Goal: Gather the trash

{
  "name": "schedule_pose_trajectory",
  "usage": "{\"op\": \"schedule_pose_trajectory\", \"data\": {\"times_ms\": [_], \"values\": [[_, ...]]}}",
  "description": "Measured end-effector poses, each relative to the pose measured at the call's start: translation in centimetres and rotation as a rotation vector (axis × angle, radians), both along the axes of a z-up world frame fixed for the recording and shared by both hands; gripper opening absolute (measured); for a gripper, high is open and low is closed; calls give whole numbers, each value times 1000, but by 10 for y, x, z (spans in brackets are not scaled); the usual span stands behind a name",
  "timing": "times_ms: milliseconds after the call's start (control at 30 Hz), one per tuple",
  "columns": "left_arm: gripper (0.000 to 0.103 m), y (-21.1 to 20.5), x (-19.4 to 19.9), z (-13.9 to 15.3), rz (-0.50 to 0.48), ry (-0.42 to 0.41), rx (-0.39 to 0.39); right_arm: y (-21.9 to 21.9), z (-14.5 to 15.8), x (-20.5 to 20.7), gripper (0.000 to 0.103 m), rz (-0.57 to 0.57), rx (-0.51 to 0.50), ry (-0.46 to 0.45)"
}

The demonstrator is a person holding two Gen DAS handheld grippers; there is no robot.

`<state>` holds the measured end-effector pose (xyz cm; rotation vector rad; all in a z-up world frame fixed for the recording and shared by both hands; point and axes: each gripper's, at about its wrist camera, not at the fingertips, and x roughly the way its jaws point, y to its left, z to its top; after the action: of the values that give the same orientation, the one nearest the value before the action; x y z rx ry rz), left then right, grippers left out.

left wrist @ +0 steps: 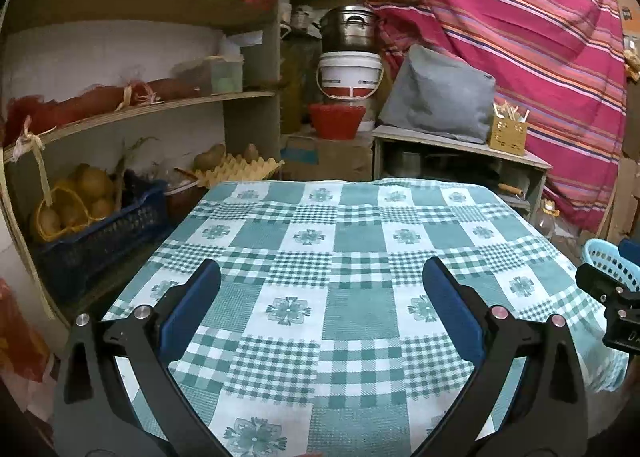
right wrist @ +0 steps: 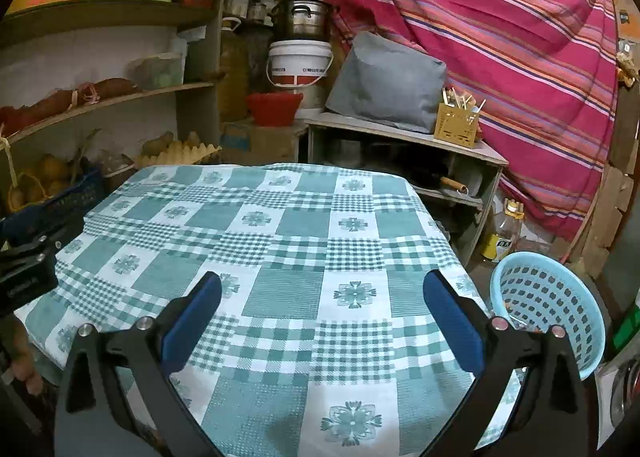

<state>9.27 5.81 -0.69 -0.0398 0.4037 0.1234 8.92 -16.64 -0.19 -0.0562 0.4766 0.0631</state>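
Observation:
A table with a green and white checked cloth (left wrist: pixel 340 257) fills both views (right wrist: pixel 280 257); no trash shows on it. A light blue perforated basket (right wrist: pixel 548 309) stands off the table's right side, with small bits inside; its rim shows in the left wrist view (left wrist: pixel 608 261). My left gripper (left wrist: pixel 322 277) is open and empty above the near part of the cloth. My right gripper (right wrist: pixel 322 289) is open and empty above the cloth, left of the basket. The right gripper's body shows at the left view's right edge (left wrist: pixel 616 309); the left gripper's body shows at the right view's left edge (right wrist: pixel 28 273).
Shelves (left wrist: pixel 132 113) with a dark blue crate (left wrist: pixel 100 233) and egg trays (left wrist: pixel 240 169) stand to the left. Behind the table are a white bucket (right wrist: pixel 300 63), a red bowl (right wrist: pixel 274 107), a grey bag (right wrist: pixel 388 81) on a low shelf and a striped red cloth (right wrist: pixel 500 37). A bottle (right wrist: pixel 506 233) stands on the floor.

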Motion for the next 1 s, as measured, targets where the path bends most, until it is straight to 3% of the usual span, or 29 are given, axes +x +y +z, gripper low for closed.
{"op": "schedule_pose_trajectory", "data": {"times_ms": [1000], "values": [[98, -6, -5, 1, 18, -38, 8, -4, 3, -7, 98, -21, 18, -48]]}}
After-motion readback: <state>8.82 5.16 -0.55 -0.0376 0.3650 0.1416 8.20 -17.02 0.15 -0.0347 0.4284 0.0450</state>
